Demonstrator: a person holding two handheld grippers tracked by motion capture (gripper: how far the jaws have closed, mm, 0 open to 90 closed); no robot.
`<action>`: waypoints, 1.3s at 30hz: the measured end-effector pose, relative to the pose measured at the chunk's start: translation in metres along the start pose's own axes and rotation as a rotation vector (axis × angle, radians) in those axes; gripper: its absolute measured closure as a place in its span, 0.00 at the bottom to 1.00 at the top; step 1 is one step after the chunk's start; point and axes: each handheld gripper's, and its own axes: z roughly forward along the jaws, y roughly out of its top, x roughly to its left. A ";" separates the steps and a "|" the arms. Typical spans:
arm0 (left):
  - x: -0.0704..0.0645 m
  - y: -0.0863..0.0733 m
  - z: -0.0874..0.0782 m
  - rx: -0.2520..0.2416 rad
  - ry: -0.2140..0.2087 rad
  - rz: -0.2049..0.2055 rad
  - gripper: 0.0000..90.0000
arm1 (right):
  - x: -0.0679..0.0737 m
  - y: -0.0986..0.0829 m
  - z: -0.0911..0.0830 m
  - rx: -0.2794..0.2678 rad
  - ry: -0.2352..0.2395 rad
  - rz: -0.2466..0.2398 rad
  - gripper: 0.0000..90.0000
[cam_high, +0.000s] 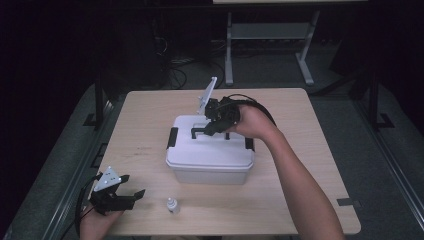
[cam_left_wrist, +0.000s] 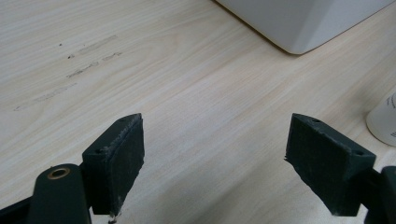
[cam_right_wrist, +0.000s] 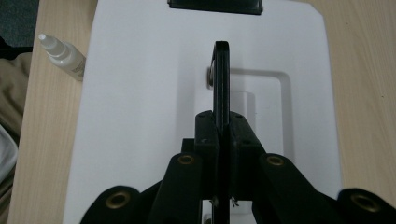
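A white storage box (cam_high: 210, 155) with black side latches (cam_high: 172, 137) stands in the middle of the wooden table (cam_high: 145, 115). Its black lid handle (cam_right_wrist: 221, 70) is raised on edge, and my right gripper (cam_right_wrist: 222, 123) is shut on it from above, reaching over the box (cam_high: 210, 130). A small white dropper bottle (cam_high: 172, 205) stands near the front edge, also beside the lid (cam_right_wrist: 63, 53). At the table's front left corner my left gripper (cam_high: 131, 192) is held low and open, its jaws wide apart over bare wood (cam_left_wrist: 222, 154). The box corner (cam_left_wrist: 299, 23) lies ahead of it.
The bottle (cam_left_wrist: 385, 119) sits just right of the left gripper's right finger (cam_left_wrist: 327, 161). Beyond the far table edge are a metal table frame (cam_high: 265, 35) and cables on a dark floor. A black tape strip (cam_high: 347, 202) marks the table's right front.
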 end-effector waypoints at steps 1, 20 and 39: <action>0.000 0.000 0.000 0.000 0.000 0.000 0.21 | 0.000 0.000 0.000 -0.002 0.002 0.000 0.93; -0.001 0.001 0.000 -0.003 0.002 -0.003 0.21 | 0.004 0.001 -0.020 -0.034 -0.018 -0.005 0.93; -0.001 0.001 -0.001 0.007 0.005 0.003 0.21 | 0.022 -0.023 -0.071 -0.061 -0.075 -0.004 0.93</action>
